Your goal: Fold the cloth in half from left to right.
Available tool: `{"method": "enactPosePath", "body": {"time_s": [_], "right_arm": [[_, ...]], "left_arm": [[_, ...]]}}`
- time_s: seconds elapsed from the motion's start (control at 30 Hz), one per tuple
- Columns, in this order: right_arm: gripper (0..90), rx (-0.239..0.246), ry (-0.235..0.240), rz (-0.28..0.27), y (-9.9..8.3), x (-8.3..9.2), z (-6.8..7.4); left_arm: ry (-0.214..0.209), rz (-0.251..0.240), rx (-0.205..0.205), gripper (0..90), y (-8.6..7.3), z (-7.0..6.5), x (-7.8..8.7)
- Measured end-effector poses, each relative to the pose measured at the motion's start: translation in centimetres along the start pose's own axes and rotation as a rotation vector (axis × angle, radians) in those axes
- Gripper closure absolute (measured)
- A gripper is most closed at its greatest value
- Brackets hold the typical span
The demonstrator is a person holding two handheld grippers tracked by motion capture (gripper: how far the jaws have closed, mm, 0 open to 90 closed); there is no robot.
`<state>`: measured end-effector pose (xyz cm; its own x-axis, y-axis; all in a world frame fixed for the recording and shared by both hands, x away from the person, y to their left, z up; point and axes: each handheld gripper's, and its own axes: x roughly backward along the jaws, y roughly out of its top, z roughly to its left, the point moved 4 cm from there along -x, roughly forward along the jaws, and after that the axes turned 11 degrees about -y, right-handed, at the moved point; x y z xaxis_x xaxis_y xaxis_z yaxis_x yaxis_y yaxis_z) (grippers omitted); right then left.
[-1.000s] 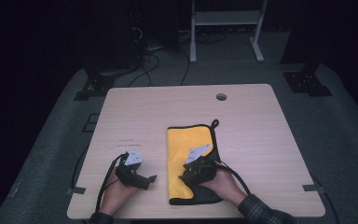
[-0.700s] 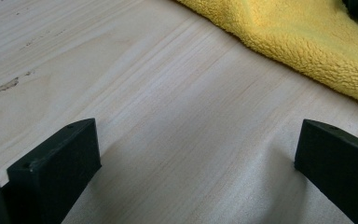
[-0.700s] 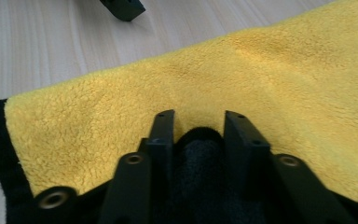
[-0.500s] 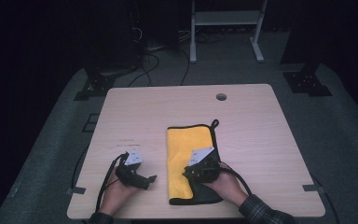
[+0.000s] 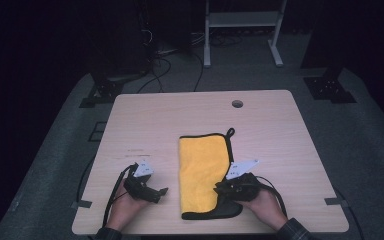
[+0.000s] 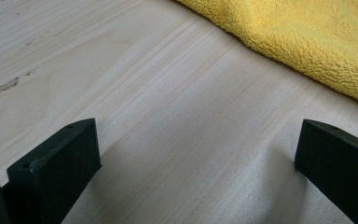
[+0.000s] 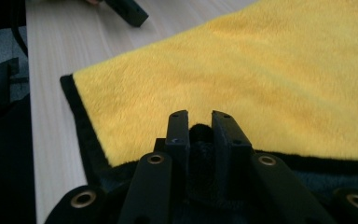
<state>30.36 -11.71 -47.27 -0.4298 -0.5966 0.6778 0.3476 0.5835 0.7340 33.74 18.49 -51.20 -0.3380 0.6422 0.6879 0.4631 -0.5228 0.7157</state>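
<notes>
The yellow cloth lies flat mid-worktop. The right gripper has just been closing and now pinches the cloth's black-edged near corner. The left gripper rests wide open on bare wood just beside the cloth, holding nothing. A cable hole sits well apart.

A pale wooden tabletop with rounded corners is standing on a grey floor, its grain running lengthwise in fine streaks. A small round hole is sitting near its far edge, right of the middle. A yellow towel with a black border is lying flat on the tabletop near the person's side, folded into a long strip reaching from the near edge toward the centre; a black loop is sticking out at its far right corner. In the left gripper view, the towel's fluffy edge is resting directly on the bare wood, with a few faint dark scuffs marking the surface off to one side.
</notes>
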Motion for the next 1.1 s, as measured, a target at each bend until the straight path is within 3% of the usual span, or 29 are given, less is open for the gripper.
{"method": "enactPosePath", "body": {"time_s": [0.47,0.67,0.83,1.1], "right_arm": [[71.7,-0.019,-0.036,0.055,-3.5,2.5,-0.1],[72.3,-0.060,-0.051,-0.027,-3.0,4.2,-0.8],[72.1,-0.057,-0.056,-0.090,-1.8,4.8,-1.2],[67.8,-0.065,-0.065,-0.127,-1.4,5.4,-1.6]], "left_arm": [[0.000,0.000,0.000,0.0,0.0,0.0,0.0],[0.000,0.000,0.000,0.0,0.0,0.0,0.0],[0.000,0.000,-0.001,0.0,0.0,0.0,0.0],[0.000,0.000,0.000,0.0,0.0,0.0,0.0]]}}
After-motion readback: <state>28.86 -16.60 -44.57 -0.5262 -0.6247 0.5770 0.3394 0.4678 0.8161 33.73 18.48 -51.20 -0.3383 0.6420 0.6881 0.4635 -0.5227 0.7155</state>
